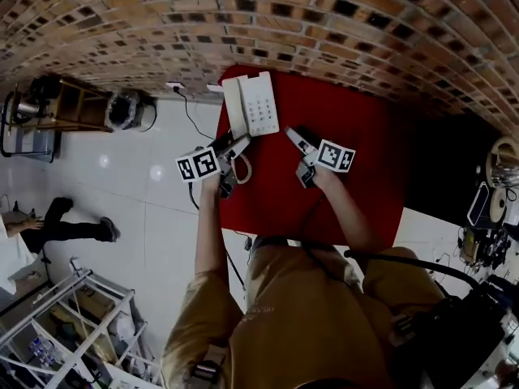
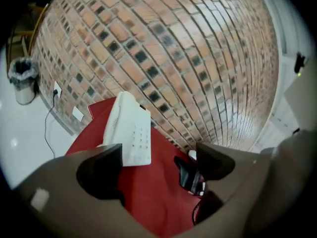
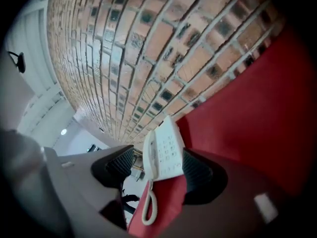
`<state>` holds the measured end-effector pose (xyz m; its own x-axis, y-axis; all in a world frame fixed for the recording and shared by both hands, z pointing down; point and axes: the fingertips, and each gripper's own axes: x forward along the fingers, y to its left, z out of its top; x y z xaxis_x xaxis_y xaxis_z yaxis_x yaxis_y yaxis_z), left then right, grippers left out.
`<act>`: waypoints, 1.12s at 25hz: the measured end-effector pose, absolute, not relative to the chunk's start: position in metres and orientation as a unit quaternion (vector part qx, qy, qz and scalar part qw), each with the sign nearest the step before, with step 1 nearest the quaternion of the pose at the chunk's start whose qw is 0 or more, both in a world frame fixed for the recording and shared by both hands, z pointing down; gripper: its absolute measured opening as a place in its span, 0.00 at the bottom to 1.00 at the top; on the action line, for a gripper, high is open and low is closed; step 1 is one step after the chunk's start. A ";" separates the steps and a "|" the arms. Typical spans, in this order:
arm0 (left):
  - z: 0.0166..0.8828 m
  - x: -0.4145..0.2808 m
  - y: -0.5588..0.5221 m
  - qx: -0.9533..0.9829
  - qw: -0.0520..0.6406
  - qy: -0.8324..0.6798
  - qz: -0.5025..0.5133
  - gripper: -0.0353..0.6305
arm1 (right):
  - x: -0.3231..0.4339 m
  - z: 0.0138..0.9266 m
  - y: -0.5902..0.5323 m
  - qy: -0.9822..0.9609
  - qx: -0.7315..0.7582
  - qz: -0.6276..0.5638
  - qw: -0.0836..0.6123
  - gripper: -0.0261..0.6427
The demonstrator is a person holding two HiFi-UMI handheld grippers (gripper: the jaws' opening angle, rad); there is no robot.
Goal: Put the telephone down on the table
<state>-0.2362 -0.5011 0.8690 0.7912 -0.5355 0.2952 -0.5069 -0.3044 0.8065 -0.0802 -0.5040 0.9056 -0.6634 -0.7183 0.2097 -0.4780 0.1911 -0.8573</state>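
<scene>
A white push-button telephone lies flat on the red table, at its back left corner close to the brick wall, with the handset on its cradle. Its coiled cord trails toward me. My left gripper is open just short of the phone's near left corner, holding nothing. In the left gripper view the telephone lies beyond the left jaw of the gripper. My right gripper is open to the right of the phone. In its own view the gripper frames the telephone and cord from a distance.
The brick wall runs behind the table. White tiled floor lies to the left, with a lined bin, a wooden shelf and a person's legs. A metal rack stands near left; equipment sits at right.
</scene>
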 end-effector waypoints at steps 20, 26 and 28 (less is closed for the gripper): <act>0.591 -0.049 -0.369 0.924 0.134 -0.357 0.012 0.76 | 0.139 0.562 -0.331 0.796 -0.601 -0.021 0.078 0.49; 0.551 -0.043 -0.358 0.899 0.022 -0.436 -0.041 0.76 | 0.188 0.552 -0.301 0.748 -0.659 0.006 0.078 0.48; 0.546 -0.047 -0.356 0.888 0.005 -0.458 -0.046 0.76 | 0.188 0.549 -0.295 0.746 -0.662 0.007 0.076 0.48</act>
